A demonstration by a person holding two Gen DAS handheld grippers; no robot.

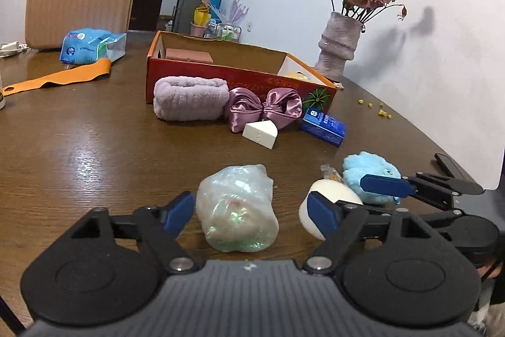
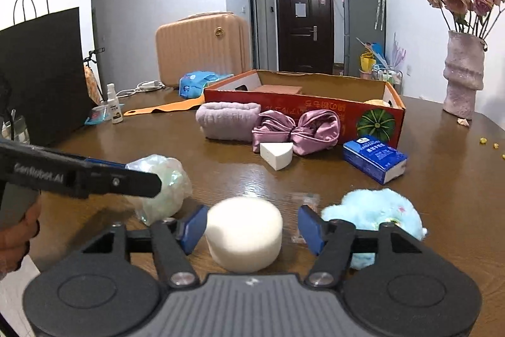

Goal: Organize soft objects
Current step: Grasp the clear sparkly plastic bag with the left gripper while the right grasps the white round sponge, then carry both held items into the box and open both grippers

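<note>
My left gripper point(image 1: 251, 215) is open around a crinkly iridescent plastic bundle point(image 1: 236, 210) that lies on the table, with gaps at both pads. My right gripper point(image 2: 252, 228) is open around a white round sponge point(image 2: 244, 231), and its right pad stands clear of it. A fluffy blue plush point(image 2: 374, 215) lies just right of that gripper. Farther off, a lilac rolled towel point(image 1: 189, 98), a pink satin bow point(image 1: 262, 109), a white wedge sponge point(image 1: 260, 133) and a blue tissue pack point(image 1: 323, 127) lie in front of the red cardboard box point(image 1: 221, 75).
A vase of dried roses point(image 1: 337, 49) stands at the table's right edge, beyond the box. A pink suitcase point(image 1: 79, 2), a blue packet point(image 1: 90, 45) and an orange strip point(image 1: 63, 78) sit at the back left. A black paper bag point(image 2: 41, 75) and a spray bottle point(image 2: 113, 106) stand on the left.
</note>
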